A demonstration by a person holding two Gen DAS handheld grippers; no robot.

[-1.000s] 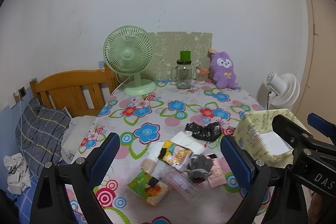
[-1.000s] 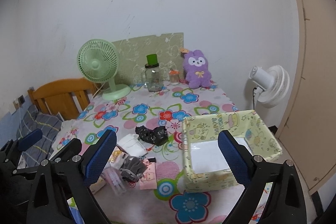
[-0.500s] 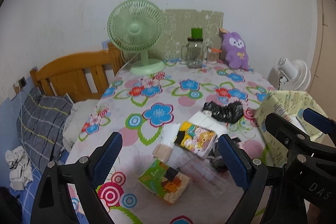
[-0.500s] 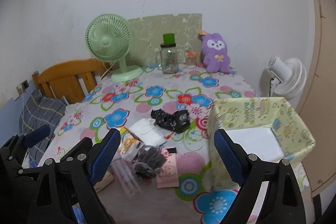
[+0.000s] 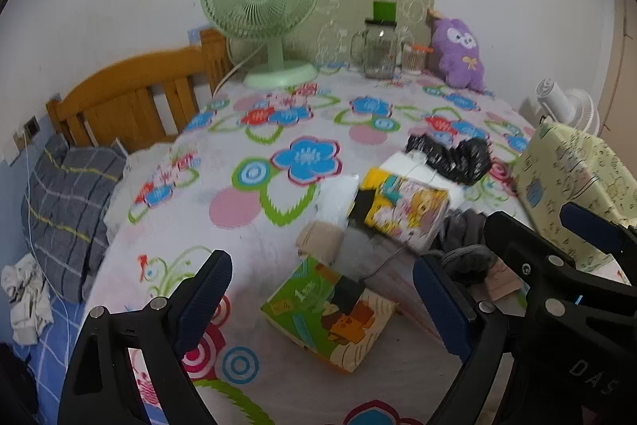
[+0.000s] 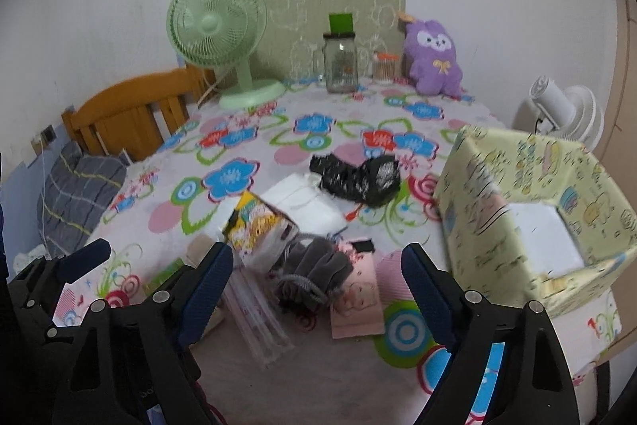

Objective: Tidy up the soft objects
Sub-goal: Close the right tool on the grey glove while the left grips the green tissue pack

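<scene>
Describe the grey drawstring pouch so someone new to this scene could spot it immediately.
Start at the yellow-green patterned box on the floral tablecloth, then look left to the small pile of items. The grey pouch lies at the pile's near edge, partly on a pink card. It alone is plain, dull grey, gathered fabric with a cord.

Crinkled glossy black plastic bag (image 6: 358,178), grey velvety pouch (image 6: 314,271), wooden headboard (image 5: 131,102)

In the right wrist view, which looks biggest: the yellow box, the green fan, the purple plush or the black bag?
1. Yellow box, though it is nearest.
2. Green fan.
3. Black bag and purple plush look about alike; the plush sits farther back.
</scene>
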